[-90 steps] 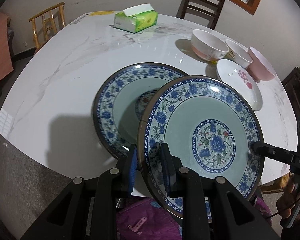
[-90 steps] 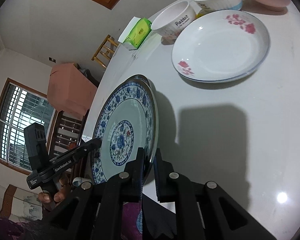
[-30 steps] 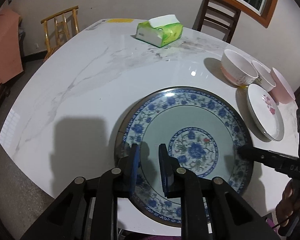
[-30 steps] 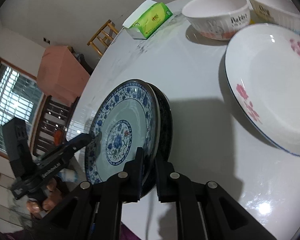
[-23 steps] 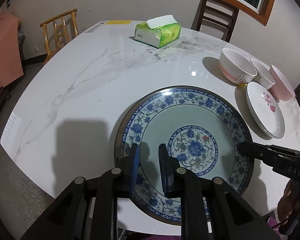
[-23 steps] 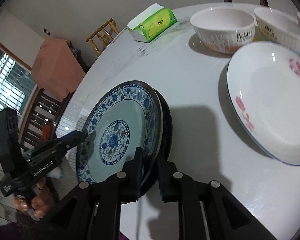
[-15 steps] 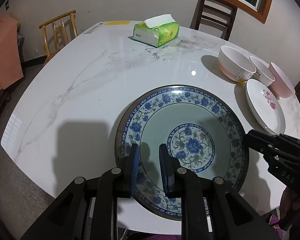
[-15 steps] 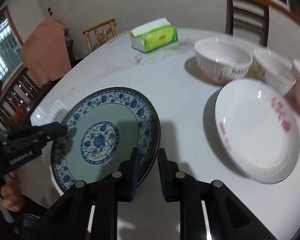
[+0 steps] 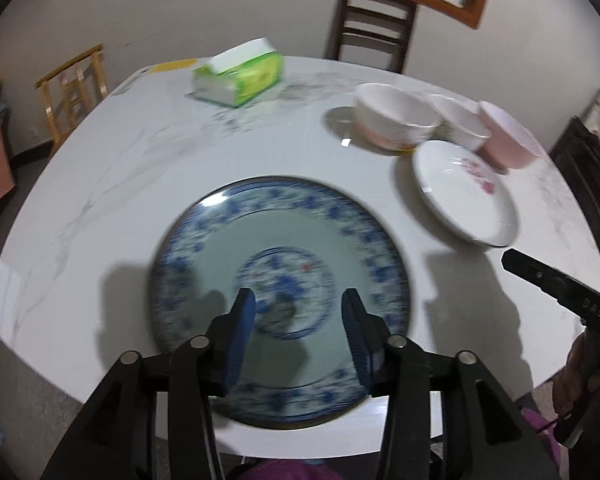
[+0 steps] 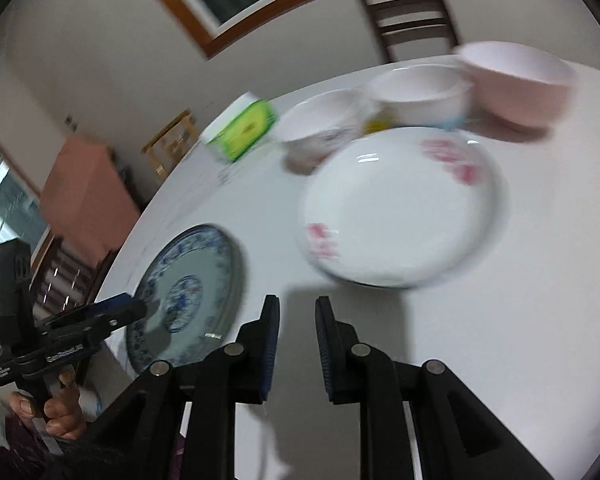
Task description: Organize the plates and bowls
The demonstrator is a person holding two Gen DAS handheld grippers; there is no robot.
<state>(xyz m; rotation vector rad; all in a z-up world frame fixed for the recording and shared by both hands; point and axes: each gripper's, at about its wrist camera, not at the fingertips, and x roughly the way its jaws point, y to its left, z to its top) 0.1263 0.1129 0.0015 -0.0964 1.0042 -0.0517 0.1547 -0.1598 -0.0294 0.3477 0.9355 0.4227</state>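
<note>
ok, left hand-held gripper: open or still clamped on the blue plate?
Open. The left hand-held gripper has its blue pads spread wide above the blue floral plate, which lies flat on the marble table, ungripped.

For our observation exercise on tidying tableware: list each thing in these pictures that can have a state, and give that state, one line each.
Left gripper: open, holding nothing, above the blue plates.
Right gripper: open, holding nothing.
Blue plates: stacked, flat on the table.
White plate: upright, empty, apart from the stack.
Three bowls: upright, side by side, not stacked.
Tissue box: a tissue sticking out.
</note>
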